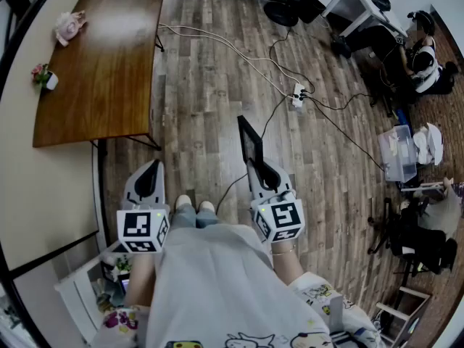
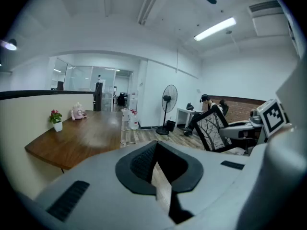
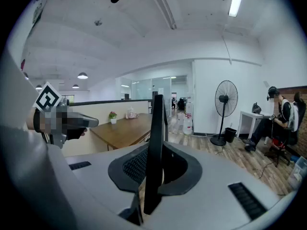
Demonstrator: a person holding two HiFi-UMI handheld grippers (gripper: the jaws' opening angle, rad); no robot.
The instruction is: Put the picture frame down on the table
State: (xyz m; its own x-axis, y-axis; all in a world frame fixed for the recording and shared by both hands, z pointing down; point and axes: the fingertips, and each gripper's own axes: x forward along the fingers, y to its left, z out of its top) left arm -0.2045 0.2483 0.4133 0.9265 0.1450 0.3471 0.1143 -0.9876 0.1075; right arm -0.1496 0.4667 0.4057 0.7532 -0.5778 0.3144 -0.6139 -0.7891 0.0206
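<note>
My right gripper (image 1: 257, 168) is shut on the lower edge of a black picture frame (image 1: 250, 145), which stands upright above the wooden floor. In the right gripper view the frame (image 3: 156, 143) shows edge-on between the jaws. From the left gripper view its face carries a bare-branch picture (image 2: 214, 130). My left gripper (image 1: 154, 165) hangs level beside the right one, shut and holding nothing. The brown wooden table (image 1: 109, 56) stands ahead and to the left, apart from both grippers.
A small potted flower (image 1: 45, 76) and a pink ornament (image 1: 70, 26) sit on the table's left end. Cables and a power strip (image 1: 297, 93) lie on the floor ahead. A standing fan (image 3: 225, 99), a seated person (image 1: 424, 53) and a plastic bin (image 1: 397, 153) are on the right.
</note>
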